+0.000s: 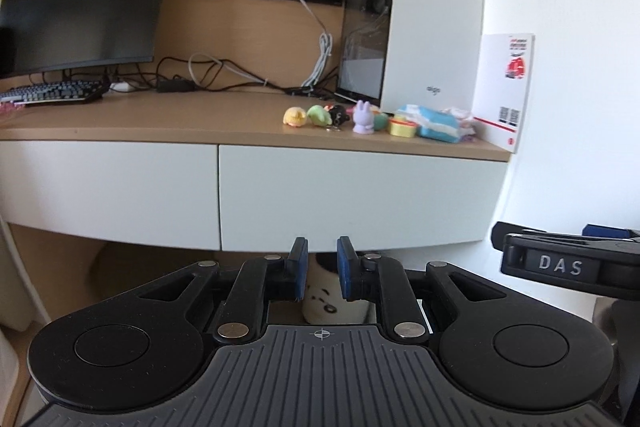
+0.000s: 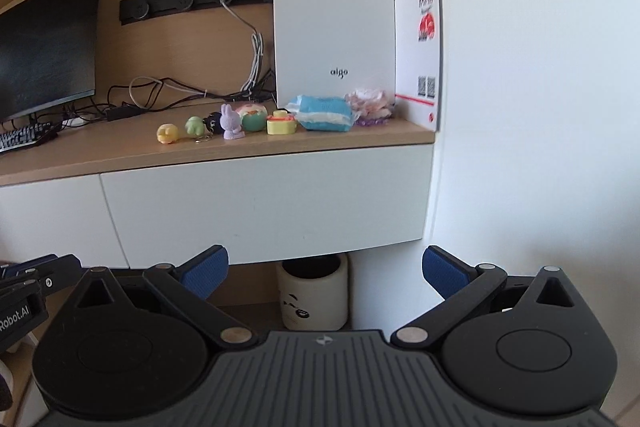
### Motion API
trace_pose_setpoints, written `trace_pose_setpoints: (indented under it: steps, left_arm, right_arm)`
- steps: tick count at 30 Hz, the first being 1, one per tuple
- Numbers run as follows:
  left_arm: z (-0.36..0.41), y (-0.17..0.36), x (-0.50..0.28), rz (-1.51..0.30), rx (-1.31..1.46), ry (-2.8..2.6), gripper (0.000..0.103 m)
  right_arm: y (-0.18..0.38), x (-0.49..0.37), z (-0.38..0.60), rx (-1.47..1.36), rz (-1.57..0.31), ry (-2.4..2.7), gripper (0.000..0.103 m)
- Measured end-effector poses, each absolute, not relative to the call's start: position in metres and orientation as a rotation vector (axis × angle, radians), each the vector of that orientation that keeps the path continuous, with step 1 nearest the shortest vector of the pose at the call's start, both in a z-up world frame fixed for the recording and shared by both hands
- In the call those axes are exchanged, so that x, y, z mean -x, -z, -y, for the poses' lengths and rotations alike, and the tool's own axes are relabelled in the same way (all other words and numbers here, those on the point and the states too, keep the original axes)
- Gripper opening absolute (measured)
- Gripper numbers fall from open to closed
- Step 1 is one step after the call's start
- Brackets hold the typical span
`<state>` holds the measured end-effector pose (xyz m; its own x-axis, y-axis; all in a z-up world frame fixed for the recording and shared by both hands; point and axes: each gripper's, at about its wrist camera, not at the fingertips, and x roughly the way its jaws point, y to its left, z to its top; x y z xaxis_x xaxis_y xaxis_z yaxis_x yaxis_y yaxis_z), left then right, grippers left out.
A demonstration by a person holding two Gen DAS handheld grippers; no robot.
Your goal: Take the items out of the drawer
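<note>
Two white drawer fronts sit shut under the wooden desk: the right drawer and the left drawer. My left gripper hangs just below the right drawer's lower edge, its blue pads nearly together with only a narrow gap and nothing between them. My right gripper is open wide below that drawer's right end and holds nothing. Several small items line the desktop above: a yellow toy, a purple bunny, a blue tissue pack.
A white computer case stands behind the items, with a card leaning on the right wall. A monitor, keyboard and cables fill the desk's left. A white cup stands under the desk.
</note>
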<state>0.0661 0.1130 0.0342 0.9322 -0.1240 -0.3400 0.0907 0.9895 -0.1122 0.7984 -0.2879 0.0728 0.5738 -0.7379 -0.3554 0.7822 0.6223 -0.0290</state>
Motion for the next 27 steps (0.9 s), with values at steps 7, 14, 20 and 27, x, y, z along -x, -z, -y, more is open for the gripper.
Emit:
trace_pose_setpoints:
  steps: [7, 14, 20, 27]
  left_arm:
    - [-0.111, -0.03, -0.04, -0.386, 0.084, 0.112, 0.018]
    - [-0.107, -0.027, -0.035, -0.413, 0.076, 0.072, 0.018]
    - [-0.103, -0.023, -0.035, -0.415, 0.073, 0.072, 0.018]
    - [-0.094, -0.018, -0.037, -0.426, 0.046, 0.094, 0.018]
  right_arm:
    - [-0.07, -0.783, 0.259, -0.116, -0.364, 0.915, 0.103]
    - [-0.059, -0.767, 0.259, -0.214, -0.384, 0.952, 0.103]
    - [-0.053, -0.767, 0.262, -0.205, -0.401, 0.971, 0.103]
    - [-0.048, -0.775, 0.252, -0.149, -0.429, 0.919, 0.103]
